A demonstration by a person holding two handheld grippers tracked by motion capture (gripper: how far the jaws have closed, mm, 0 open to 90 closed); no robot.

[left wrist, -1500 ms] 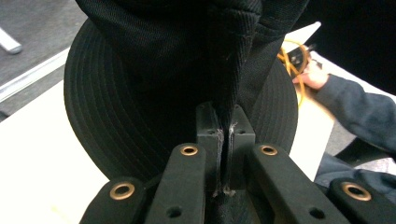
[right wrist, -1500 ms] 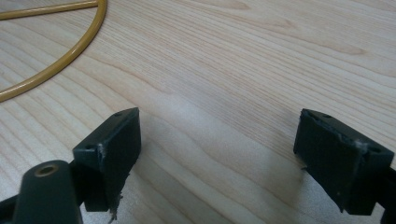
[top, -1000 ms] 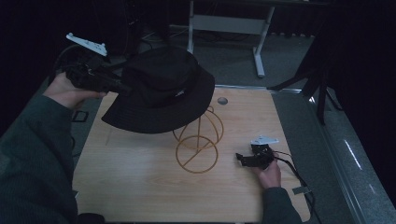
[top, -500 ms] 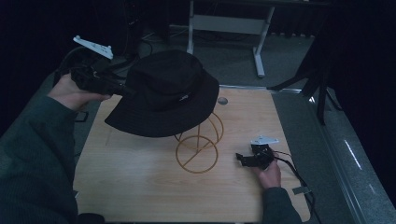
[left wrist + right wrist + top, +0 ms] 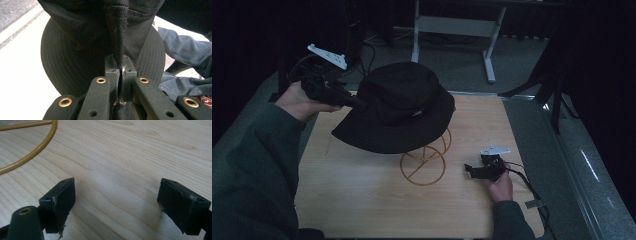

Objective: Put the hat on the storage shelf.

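Left gripper (image 5: pixel 120 82) clamped on black hat (image 5: pixel 399 107) brim above wire stand (image 5: pixel 424 162); right gripper (image 5: pixel 117 202) wide apart, empty, over wooden table (image 5: pixel 362 200).

1. The high view is dim — the room beyond the table (image 5: pixel 362 210) falls to near black.
2. The left gripper view is brighter; the pale surface at its left is washed out.
3. The right gripper view is evenly lit — soft shadows spread under the jaws, whose near edges are blurred.
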